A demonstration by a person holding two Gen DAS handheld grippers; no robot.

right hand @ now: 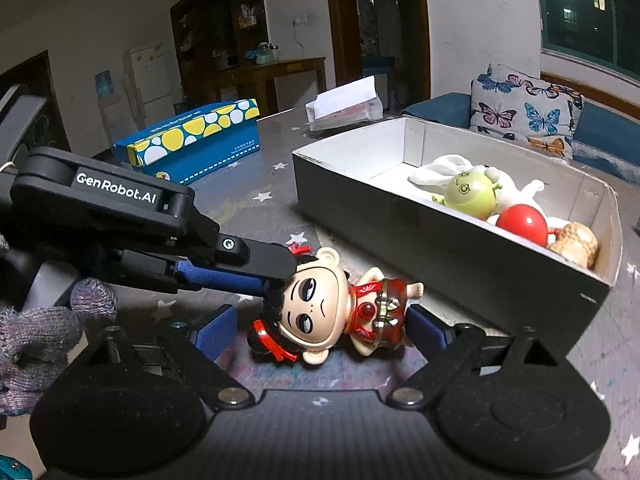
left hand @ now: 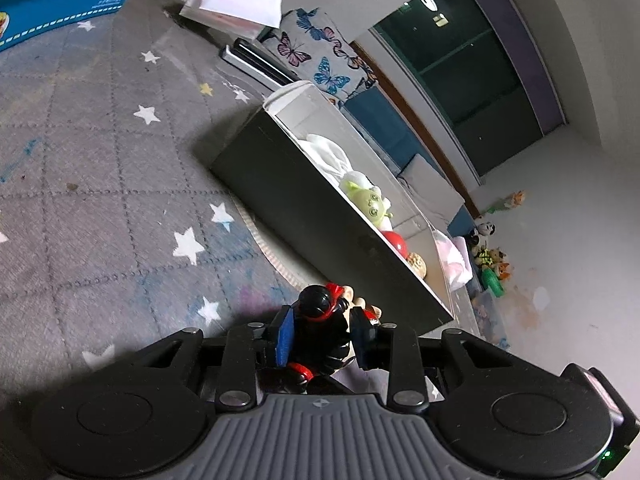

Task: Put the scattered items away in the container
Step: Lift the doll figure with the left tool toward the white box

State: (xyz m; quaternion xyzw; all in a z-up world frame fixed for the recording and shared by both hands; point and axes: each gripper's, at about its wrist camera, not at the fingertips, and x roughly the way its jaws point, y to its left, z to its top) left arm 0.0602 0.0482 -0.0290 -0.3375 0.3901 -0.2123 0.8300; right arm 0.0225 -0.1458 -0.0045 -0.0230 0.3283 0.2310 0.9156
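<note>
The glossy plastic doll (right hand: pixel 336 312) lies on the quilted star cloth (left hand: pixel 100 184) beside the cardboard box (right hand: pixel 440 240), left gripper (left hand: pixel 326 330) clamping its head, right gripper (right hand: pixel 320 328) spread wide around it

Seen from the left wrist, the doll (left hand: pixel 320 320) shows only the back of its dark head; face and body are hidden between the left gripper's (left hand: pixel 326 330) fingers. Whether the pads press the head cannot be told. The box's (left hand: pixel 288 184) near wall hides most of the toys inside. In the right wrist view, the glove (right hand: pixel 36 344) is cut off at the left edge, and print on the blue carton (right hand: pixel 192 140) behind the box is too small to read.
</note>
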